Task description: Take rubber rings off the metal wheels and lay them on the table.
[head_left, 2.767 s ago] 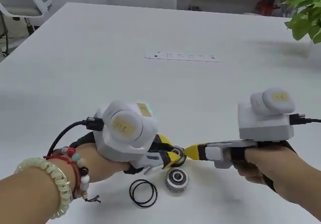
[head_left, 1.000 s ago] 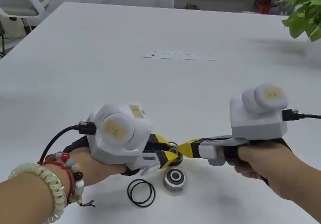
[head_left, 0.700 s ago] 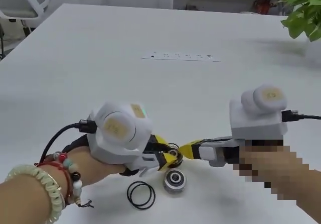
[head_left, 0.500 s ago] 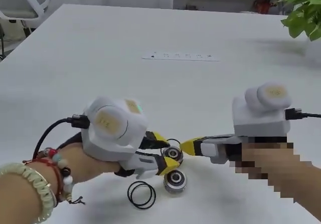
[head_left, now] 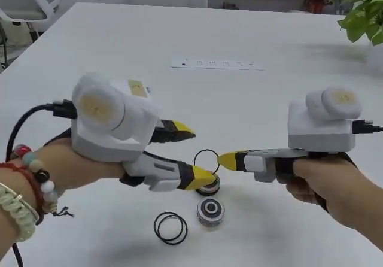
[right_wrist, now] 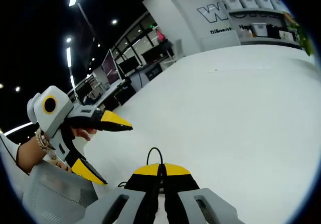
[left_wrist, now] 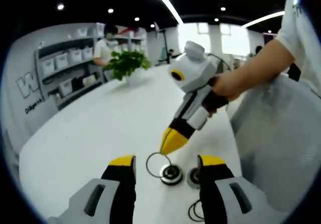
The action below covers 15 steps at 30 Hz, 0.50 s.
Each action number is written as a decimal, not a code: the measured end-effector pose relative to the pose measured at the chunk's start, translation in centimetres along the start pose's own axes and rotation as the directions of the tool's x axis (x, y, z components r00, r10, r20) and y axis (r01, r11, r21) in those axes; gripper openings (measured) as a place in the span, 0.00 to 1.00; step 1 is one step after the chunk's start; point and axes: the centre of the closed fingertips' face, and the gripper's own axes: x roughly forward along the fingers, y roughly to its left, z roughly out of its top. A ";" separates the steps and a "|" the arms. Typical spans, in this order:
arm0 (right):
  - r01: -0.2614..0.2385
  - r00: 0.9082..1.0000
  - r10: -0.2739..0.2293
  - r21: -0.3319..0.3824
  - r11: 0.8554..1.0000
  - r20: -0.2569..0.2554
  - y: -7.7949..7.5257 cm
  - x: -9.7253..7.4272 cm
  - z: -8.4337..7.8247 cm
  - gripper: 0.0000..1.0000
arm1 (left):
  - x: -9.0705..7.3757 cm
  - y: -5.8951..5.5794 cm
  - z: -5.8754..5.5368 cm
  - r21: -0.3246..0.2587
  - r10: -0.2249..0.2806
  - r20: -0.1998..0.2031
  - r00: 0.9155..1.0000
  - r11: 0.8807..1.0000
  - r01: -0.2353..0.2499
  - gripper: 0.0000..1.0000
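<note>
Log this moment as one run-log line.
left gripper open | right gripper shut on rubber ring, above wheel | second wheel, two loose rings on table

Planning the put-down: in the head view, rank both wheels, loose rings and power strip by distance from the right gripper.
1. Upper wheel, just below the right gripper and its ring.
2. Lower wheel, beneath that.
3. Loose rings, lower left.
4. Power strip, far, at top.

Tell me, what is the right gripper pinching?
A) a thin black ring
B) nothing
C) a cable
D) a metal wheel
A: the right gripper has its jaws shut on the ring, which loops out from their tip.
</note>
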 end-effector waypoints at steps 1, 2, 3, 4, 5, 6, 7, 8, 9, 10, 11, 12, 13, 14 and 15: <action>-0.003 1.000 0.003 0.001 1.000 0.005 0.1 0.0 0.1 0.00 | -0.3 0.2 0.4 0.003 0.005 0.006 1.000 1.000 -0.005 0.51; -0.008 1.000 0.008 0.005 1.000 0.011 0.2 -0.1 0.3 0.00 | -0.8 0.3 0.8 0.004 0.009 0.012 1.000 1.000 -0.009 0.52; -0.010 1.000 0.010 0.007 1.000 0.016 0.3 -0.1 0.4 0.00 | -1.1 0.4 1.2 0.007 0.012 0.019 1.000 1.000 -0.013 0.53; -0.014 1.000 0.014 0.009 1.000 0.021 0.4 -0.1 0.6 0.00 | -1.7 0.4 1.7 0.013 0.017 0.029 0.999 1.000 -0.018 0.54; -0.017 1.000 0.016 0.008 1.000 0.024 0.6 -0.2 0.7 0.00 | -2.0 0.4 2.1 0.015 0.021 0.035 0.999 1.000 -0.021 0.54; -0.019 0.999 0.019 0.006 1.000 0.026 0.7 -0.2 0.8 0.00 | -2.4 0.4 2.4 0.018 0.023 0.041 0.999 1.000 -0.024 0.55; -0.024 0.999 0.024 0.003 1.000 0.030 0.9 -0.2 0.9 0.00 | -3.0 0.3 2.7 0.024 0.025 0.048 0.999 0.999 -0.027 0.56; -0.028 0.999 0.028 0.003 1.000 0.034 1.0 -0.2 1.0 0.00 | -3.4 0.2 2.9 0.028 0.028 0.052 0.998 0.999 -0.029 0.57; -0.033 0.999 0.033 0.004 0.999 0.036 1.1 -0.2 1.1 0.00 | -3.8 0.2 3.1 0.031 0.031 0.054 0.998 0.999 -0.033 0.57; -0.039 0.998 0.038 0.004 0.999 0.040 1.4 -0.2 1.2 0.00 | -4.4 0.1 3.3 0.035 0.036 0.057 0.998 0.999 -0.038 0.58; -0.042 0.998 0.042 0.001 0.999 0.042 1.5 -0.2 1.3 0.00 | -4.8 0.0 3.3 0.038 0.039 0.058 0.998 0.998 -0.041 0.58; -0.047 0.998 0.048 -0.002 0.999 0.043 1.7 -0.2 1.4 0.00 | -5.3 -0.1 3.4 0.043 0.043 0.057 0.997 0.998 -0.045 0.59; -0.053 0.998 0.053 -0.004 0.999 0.043 1.9 -0.2 1.4 0.00 | -5.7 -0.1 3.3 0.045 0.047 0.054 0.997 0.998 -0.049 0.60; -0.059 0.997 0.059 -0.002 0.998 0.042 2.1 -0.2 1.4 0.00 | -6.1 -0.1 3.2 0.050 0.055 0.050 0.997 0.997 -0.057 0.61; -0.068 0.997 0.068 -0.002 0.998 0.042 2.4 -0.2 1.4 0.00 | -6.7 -0.1 3.2 0.058 0.068 0.046 0.997 0.996 -0.070 0.62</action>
